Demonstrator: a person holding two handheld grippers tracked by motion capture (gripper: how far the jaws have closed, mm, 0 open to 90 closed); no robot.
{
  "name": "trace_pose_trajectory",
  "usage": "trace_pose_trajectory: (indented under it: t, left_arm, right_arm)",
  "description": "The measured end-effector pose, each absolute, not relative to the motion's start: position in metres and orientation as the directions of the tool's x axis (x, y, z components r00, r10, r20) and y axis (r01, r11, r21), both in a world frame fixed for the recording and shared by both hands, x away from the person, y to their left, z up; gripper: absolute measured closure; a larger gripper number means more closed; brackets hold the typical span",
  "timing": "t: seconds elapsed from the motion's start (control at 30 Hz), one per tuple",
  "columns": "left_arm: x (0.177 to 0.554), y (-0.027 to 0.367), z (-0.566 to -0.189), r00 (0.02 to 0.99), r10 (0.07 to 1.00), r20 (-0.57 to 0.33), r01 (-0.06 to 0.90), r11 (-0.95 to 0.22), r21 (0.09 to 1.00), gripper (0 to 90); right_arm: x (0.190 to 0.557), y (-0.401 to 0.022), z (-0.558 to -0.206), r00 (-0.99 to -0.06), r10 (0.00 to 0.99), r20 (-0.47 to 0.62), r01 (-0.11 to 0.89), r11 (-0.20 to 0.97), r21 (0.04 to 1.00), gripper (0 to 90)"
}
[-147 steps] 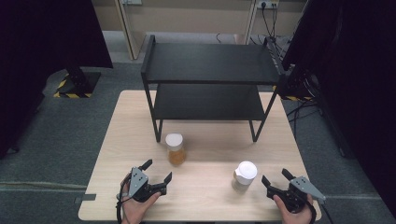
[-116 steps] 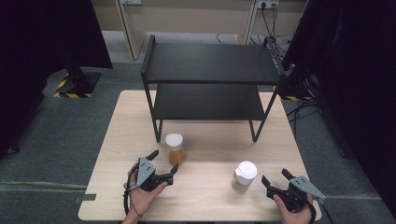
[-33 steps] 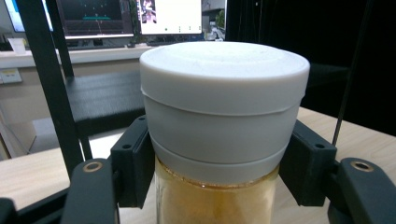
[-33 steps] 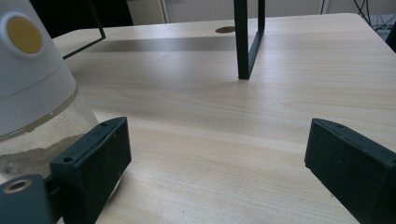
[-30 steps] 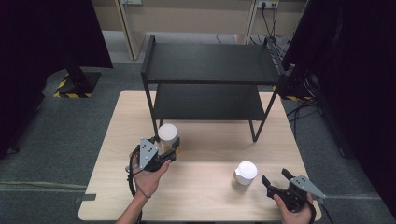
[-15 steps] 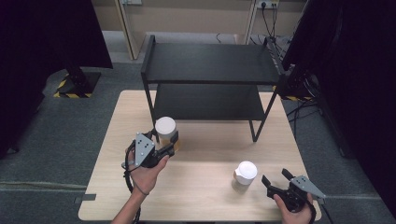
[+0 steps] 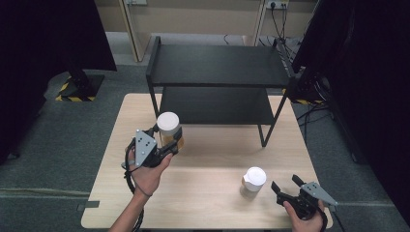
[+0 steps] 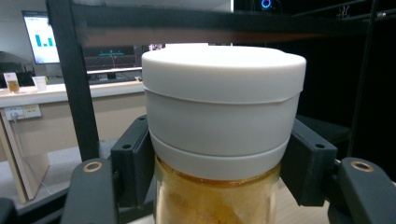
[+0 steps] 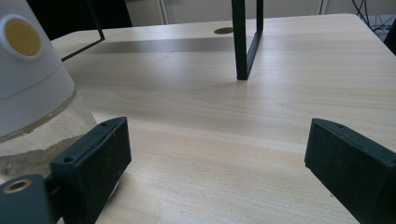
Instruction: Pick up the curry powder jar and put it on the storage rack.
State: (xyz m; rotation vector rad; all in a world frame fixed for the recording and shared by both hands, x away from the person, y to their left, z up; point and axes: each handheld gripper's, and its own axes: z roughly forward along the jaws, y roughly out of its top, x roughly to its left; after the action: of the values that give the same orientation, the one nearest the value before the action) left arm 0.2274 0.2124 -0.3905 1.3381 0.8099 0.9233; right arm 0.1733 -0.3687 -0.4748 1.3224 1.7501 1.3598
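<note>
A jar with a white lid and amber contents [image 7: 168, 126] hangs above the table beside the black rack's front left leg. My left gripper [image 7: 170, 141] is shut on it, and in the left gripper view both pads press the jar [image 8: 223, 116] just under its lid. A second white-lidded jar [image 7: 254, 180] with pale contents stands on the table at the front right. My right gripper [image 7: 284, 182] rests open just right of it. In the right gripper view that jar [image 9: 32, 84] is beside the left jaw, outside the gap.
A black two-level rack [image 7: 217, 65] stands at the back of the wooden table [image 7: 208, 208], and both of its shelves are bare. One rack leg [image 9: 243, 42] stands ahead of the right gripper. Dark curtains and cables surround the table.
The left gripper closed on the amber jar and has lifted it off the table, up toward the rack. The right gripper and the other jar have stayed in place.
</note>
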Motion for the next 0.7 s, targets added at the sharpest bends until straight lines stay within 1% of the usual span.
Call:
trace_pose_trajectory:
  t: [0.33,0.7]
  left_arm:
    - [0.228,0.212,-0.370,0.413,0.910,0.040,-0.129,0.015,0.992,35.1]
    - [0.230,0.208,-0.351,0.403,0.914,0.045,-0.152,0.018,0.988,35.1]
  right_arm:
    - [0.173,-0.369,-0.475,-0.360,0.922,0.139,0.360,0.000,0.933,7.2]
    - [0.173,-0.369,-0.475,-0.360,0.923,0.139,0.360,0.000,0.933,7.2]
